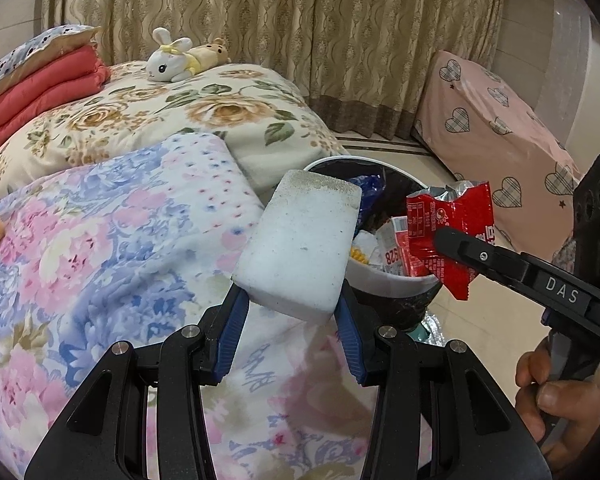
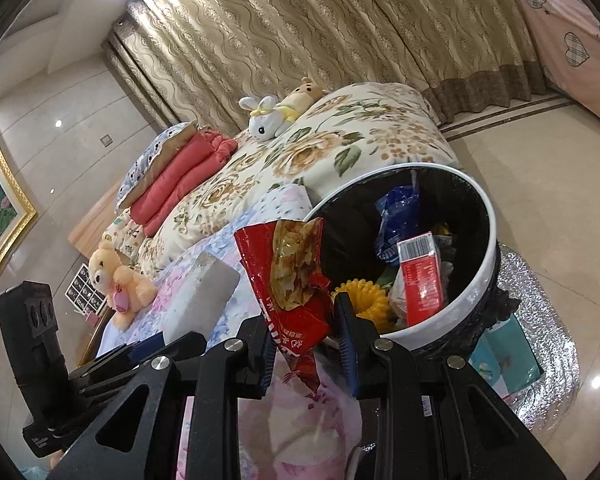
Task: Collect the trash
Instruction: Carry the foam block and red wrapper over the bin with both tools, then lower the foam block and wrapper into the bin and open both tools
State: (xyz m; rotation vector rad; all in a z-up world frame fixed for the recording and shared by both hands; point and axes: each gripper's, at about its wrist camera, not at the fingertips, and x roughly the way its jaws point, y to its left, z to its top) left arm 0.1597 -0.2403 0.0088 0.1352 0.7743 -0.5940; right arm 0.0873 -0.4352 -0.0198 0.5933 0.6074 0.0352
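My left gripper is shut on a white foam block, held above the flowered quilt beside the bin; the block also shows in the right wrist view. My right gripper is shut on a red snack wrapper, held at the near rim of the bin; the wrapper also shows in the left wrist view. The round white-rimmed trash bin has a black liner and holds several wrappers, a red box and a yellow ring. It also shows in the left wrist view.
The bed with the flowered quilt lies left of the bin. Folded red blankets, a white bunny toy and a peach teddy rest on it. A silver mat lies under the bin. A pink heart-patterned covered object stands at right.
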